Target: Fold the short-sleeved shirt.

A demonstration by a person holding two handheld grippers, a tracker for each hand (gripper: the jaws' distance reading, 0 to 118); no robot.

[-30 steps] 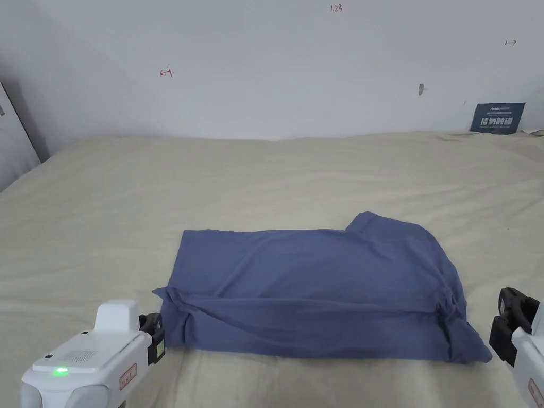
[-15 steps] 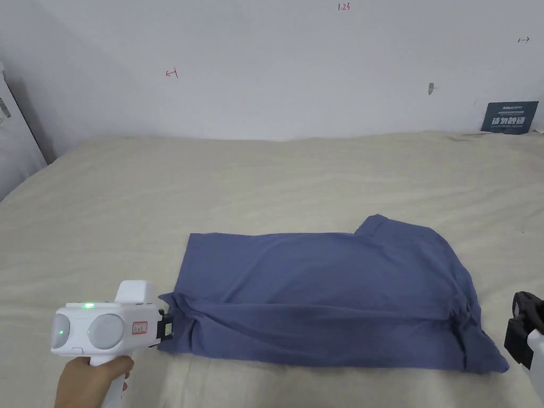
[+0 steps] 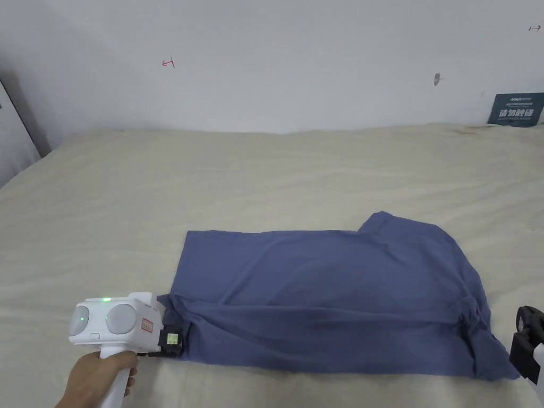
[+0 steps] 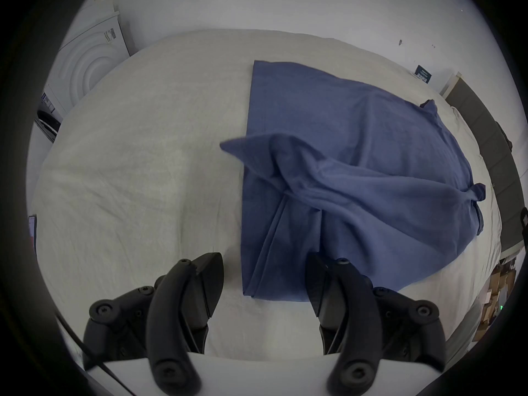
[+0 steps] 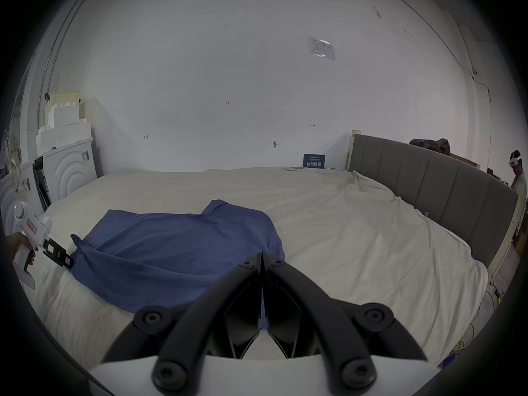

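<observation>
Blue short-sleeved shirt [image 3: 329, 297], head view: it lies partly folded on the cream bed sheet [image 3: 265, 175], the left gripper [image 3: 172, 340] at its near left corner, the right gripper [image 3: 526, 342] just off its right edge. Left gripper view: the left gripper [image 4: 264, 285] has its jaws spread wide, one jaw over the shirt's [image 4: 343, 173] corner, nothing clamped. Right gripper view: the right gripper [image 5: 261, 259] has its jaws pressed together, empty, above the shirt's [image 5: 171, 248] near edge.

My work surface is a wide bed [image 3: 276, 175] under a wrinkled cream sheet [image 5: 357, 230], with a grey padded headboard [image 5: 428, 179] at one end. On it lies the blue short-sleeved shirt [image 3: 329, 297], partly folded.
</observation>
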